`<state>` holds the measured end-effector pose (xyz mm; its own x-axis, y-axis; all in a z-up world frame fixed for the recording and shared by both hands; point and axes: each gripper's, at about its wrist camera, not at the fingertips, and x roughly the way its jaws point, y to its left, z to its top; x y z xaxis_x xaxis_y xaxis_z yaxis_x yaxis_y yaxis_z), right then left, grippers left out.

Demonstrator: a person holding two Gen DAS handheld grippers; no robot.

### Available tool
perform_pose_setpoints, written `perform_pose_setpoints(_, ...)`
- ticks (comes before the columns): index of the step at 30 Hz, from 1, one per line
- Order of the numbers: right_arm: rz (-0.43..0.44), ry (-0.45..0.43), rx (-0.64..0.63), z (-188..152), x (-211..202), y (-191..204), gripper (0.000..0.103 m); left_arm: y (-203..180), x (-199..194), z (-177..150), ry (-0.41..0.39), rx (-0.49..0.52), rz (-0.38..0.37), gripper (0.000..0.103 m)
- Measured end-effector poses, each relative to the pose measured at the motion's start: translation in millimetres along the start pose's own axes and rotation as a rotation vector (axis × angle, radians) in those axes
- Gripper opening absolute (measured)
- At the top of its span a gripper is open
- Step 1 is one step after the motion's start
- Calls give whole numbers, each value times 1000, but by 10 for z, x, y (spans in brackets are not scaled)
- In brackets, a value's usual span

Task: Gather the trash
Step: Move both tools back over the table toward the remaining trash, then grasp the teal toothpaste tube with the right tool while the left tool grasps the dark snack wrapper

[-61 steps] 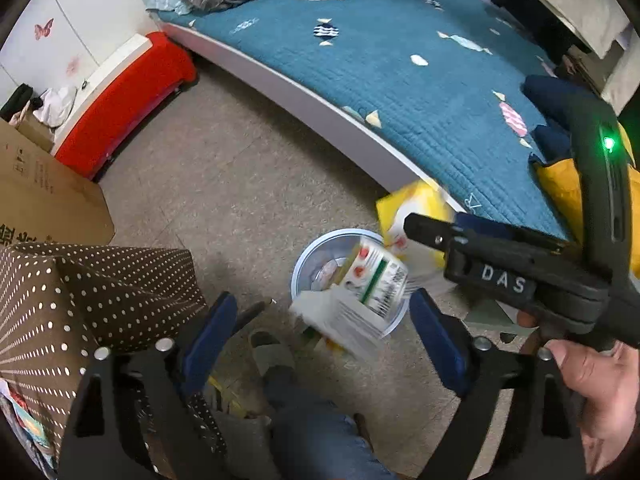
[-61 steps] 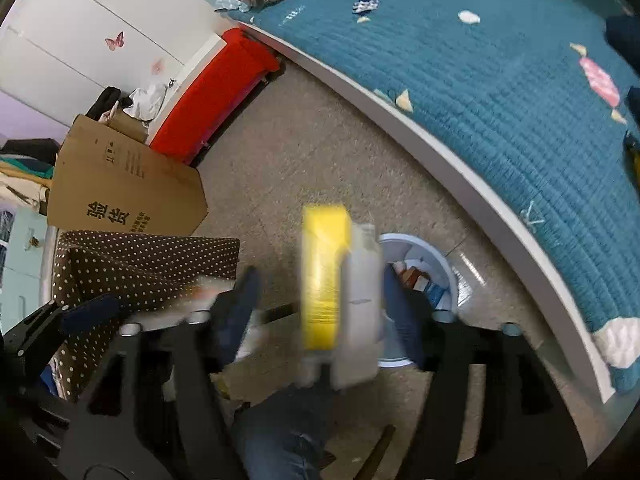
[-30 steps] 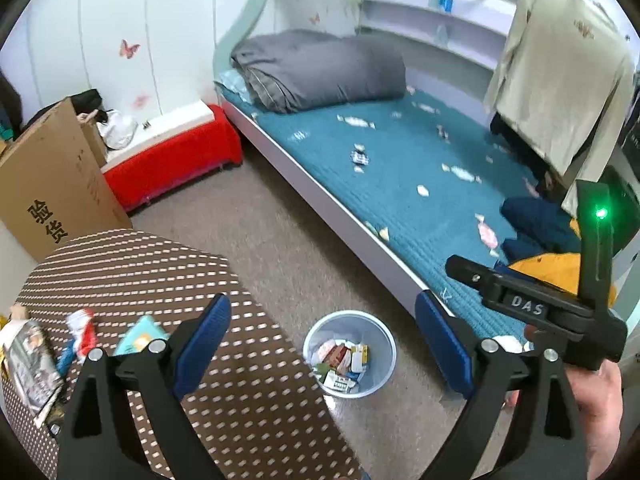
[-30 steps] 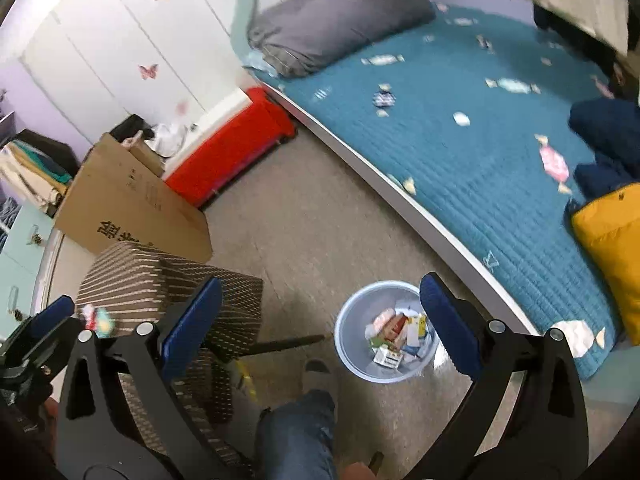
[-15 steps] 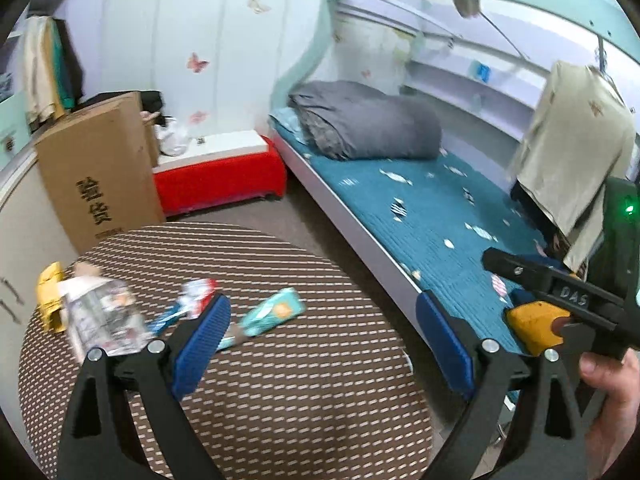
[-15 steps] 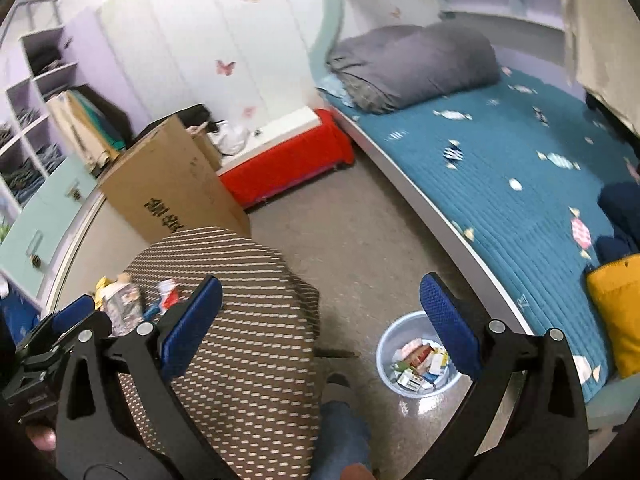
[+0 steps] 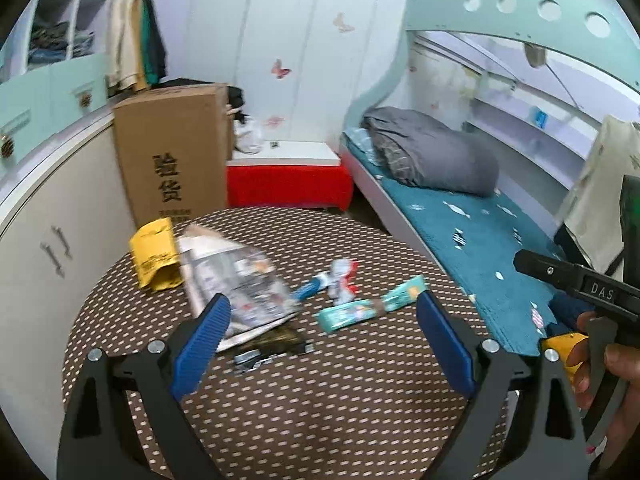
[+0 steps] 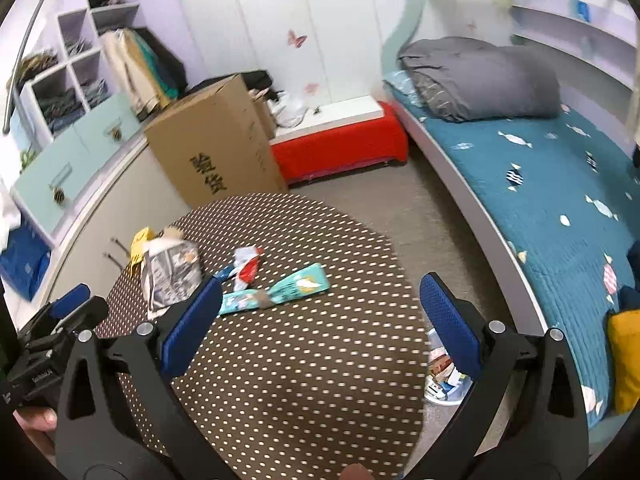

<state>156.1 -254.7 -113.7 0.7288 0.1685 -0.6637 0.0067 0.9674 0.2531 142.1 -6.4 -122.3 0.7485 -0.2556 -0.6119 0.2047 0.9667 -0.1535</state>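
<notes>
Left hand-held gripper: spread wide, nothing between its blue pads, poised over the near half of the round polka-dot surface.
Right hand-held gripper: also wide open and empty, above the near-right part of the same surface.
Trash left on the surface: a yellow packet near the far-left edge; a crumpled printed bag just beside it; a dark foil wrapper at that bag's near edge; a red-and-white wrapper around the middle; a long teal wrapper lying nearest the centre.
Bin: a pale waste bin with packaging inside stands on the floor below the surface's right edge, between the surface and the bed.
Key relation: in the left wrist view the teal wrapper lies straight ahead between the pads, its long axis running roughly across the opening, left to right; the printed bag sits ahead of the left pad.
Nearer arm: the teal wrapper looks within easy reach of either; the printed bag and yellow packet favour the left.
Likely next step: as a judgement, closing on the teal wrapper means turning the wrist so the pads pinch across its narrow width.
</notes>
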Motion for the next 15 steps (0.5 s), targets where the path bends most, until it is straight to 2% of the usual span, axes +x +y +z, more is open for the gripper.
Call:
perform_pose_setpoints(12, 5, 120, -109, -172, 623, 370, 97, 621, 106, -249, 52, -82, 75, 92)
perform_pose_setpoints(15, -6, 171, -190, -261, 815, 440, 97, 660, 154, -300, 67, -81, 86, 92)
